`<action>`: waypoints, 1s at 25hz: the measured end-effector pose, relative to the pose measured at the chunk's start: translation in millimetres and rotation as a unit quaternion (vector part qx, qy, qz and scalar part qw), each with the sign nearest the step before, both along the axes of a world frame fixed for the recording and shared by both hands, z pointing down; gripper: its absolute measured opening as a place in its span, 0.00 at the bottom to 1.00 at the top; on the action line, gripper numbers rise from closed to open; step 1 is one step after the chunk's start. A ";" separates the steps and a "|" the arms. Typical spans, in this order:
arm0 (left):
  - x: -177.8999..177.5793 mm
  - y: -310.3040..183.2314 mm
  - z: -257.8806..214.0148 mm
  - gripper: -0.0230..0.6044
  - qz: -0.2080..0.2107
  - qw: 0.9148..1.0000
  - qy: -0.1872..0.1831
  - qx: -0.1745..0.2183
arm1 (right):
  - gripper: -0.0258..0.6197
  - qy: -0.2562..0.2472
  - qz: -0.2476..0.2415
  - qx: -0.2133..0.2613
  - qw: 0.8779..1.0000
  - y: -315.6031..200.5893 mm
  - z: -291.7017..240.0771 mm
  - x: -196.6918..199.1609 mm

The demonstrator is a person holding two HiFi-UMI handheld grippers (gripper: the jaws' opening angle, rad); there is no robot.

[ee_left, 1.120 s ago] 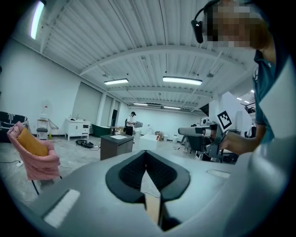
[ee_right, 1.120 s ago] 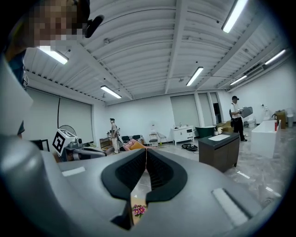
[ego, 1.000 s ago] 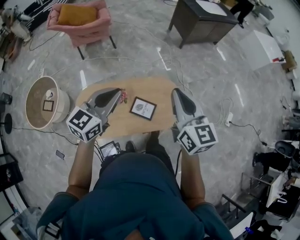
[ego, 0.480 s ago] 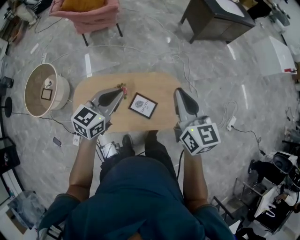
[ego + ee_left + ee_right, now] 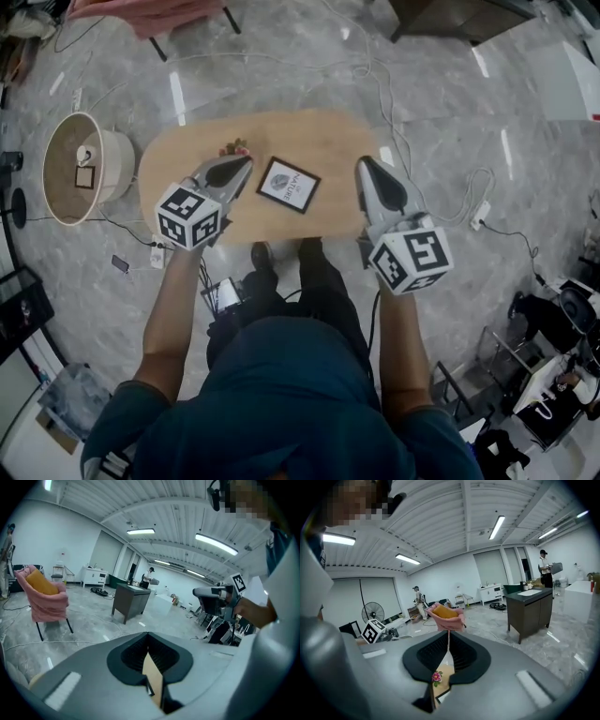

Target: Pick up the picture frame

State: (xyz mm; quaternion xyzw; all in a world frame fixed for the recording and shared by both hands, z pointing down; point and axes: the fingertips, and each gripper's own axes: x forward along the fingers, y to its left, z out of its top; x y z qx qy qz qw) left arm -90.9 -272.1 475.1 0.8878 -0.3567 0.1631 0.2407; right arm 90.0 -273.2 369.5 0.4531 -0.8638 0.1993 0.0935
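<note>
1. The left gripper (image 5: 240, 166) hangs over the left part of the counter (image 5: 323, 141). It points forward and slightly down, with its jaws pressed together and nothing between them.
2. The right gripper (image 5: 364, 165) is over the counter's right end, its jaws likewise together and empty.
3. The left forearm (image 5: 169, 319) and right forearm (image 5: 403, 337) reach forward, well apart.

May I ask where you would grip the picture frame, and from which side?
The picture frame lies flat on the table, so only its thin rim offers a grip. Probably take the dark border on the edge facing the right gripper, approaching low from that side. That gripper is shut, so its jaws must open first.
</note>
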 end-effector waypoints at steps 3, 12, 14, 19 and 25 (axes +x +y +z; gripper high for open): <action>4.6 -7.3 39.9 0.04 0.001 1.000 -0.010 -0.029 | 0.06 0.002 0.001 -0.014 1.000 -8.5 21.6 5.1; 6.1 -19.6 167.3 0.04 0.003 0.992 -0.062 -0.109 | 0.06 0.005 0.001 -0.049 0.999 -28.1 76.4 9.1; 4.4 -19.9 189.5 0.04 0.003 0.990 -0.070 -0.124 | 0.06 0.005 0.002 -0.056 0.998 -29.7 85.8 9.8; 3.4 -20.1 240.2 0.06 0.003 0.984 -0.087 -0.157 | 0.06 0.006 0.004 -0.071 0.997 -33.7 110.2 14.6; 3.0 -17.7 299.2 0.10 0.005 0.973 -0.118 -0.196 | 0.06 0.005 0.009 -0.084 0.996 -36.0 133.7 20.5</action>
